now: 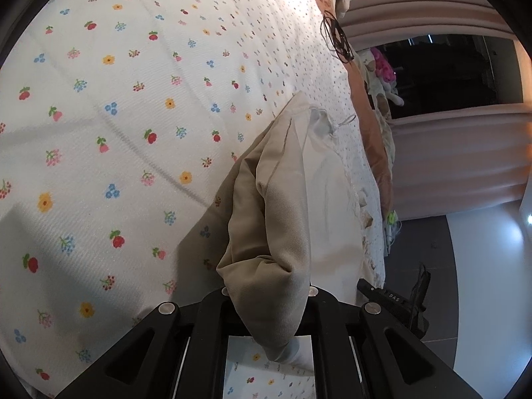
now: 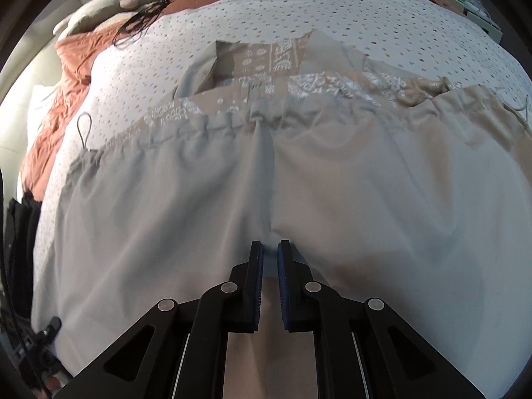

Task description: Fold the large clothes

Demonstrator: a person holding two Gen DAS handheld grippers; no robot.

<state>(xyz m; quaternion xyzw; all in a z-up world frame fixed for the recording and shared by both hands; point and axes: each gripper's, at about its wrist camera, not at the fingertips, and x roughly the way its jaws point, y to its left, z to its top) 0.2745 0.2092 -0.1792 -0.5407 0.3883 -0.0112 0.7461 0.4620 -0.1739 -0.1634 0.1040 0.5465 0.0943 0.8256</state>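
Left tongs (image 1: 266,294): clamped on bunched beige dress (image 1: 266,219). Right tongs (image 2: 270,249): nearly together, pinching its skirt. Risk: thin pinch slips, fold collapses onto bed (image 1: 99,116).

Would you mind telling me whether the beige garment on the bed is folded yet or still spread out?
Mostly spread out: the beige garment lies wide across the floral bedspread, its gathered waistband showing. One bunched part is lifted, pinched in the left tool.

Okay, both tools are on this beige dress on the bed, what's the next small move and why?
Probably carry the left tool, shut on a bunch of the dress, across toward the right tool, which pinches the flat skirt's middle. The rest of the dress lies spread on the bedspread, so that folds it.
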